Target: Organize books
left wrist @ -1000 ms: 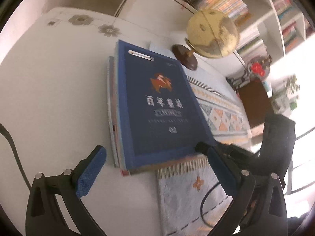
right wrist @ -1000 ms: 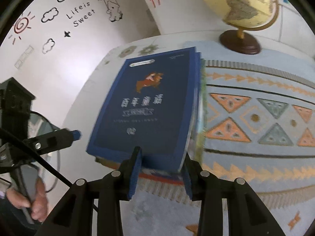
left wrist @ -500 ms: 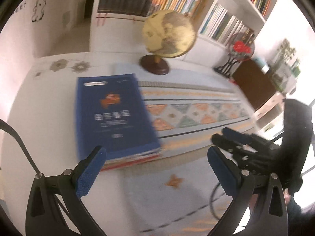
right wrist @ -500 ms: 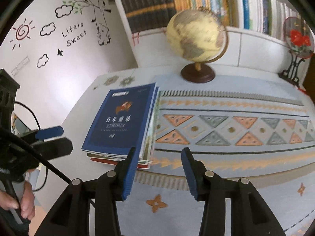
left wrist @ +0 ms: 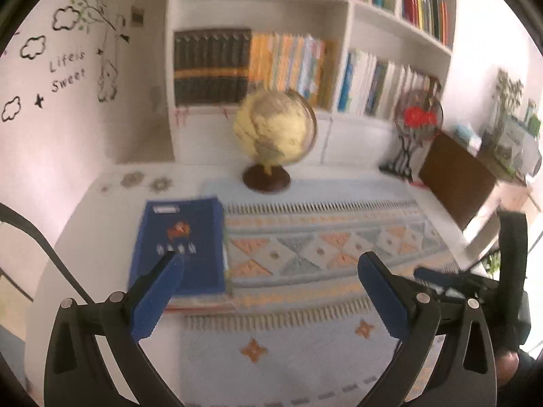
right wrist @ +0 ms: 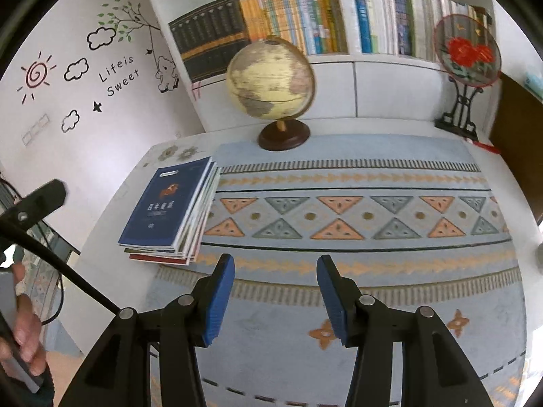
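Both tongs gape empty: left tongs point(left wrist: 269, 264) wide, right tongs point(right wrist: 275, 266) just widening; book stack point(right wrist: 173, 208) ahead-left, globe point(right wrist: 271, 79) beyond. Only the right view shows stacked edges.

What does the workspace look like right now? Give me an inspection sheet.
Surface: white table, patterned cloth over most of it.
Job's things: stack of books, blue one on top, flat at the cloth's left edge; held by nothing.
Clutter: globe and a round fan ornament at the back.
Grippers: left hand-held gripper open, empty; right hand-held gripper open, empty, jaws just been opening.
Cables: black cable at left.
Surroundings: bookshelf, wall decals.
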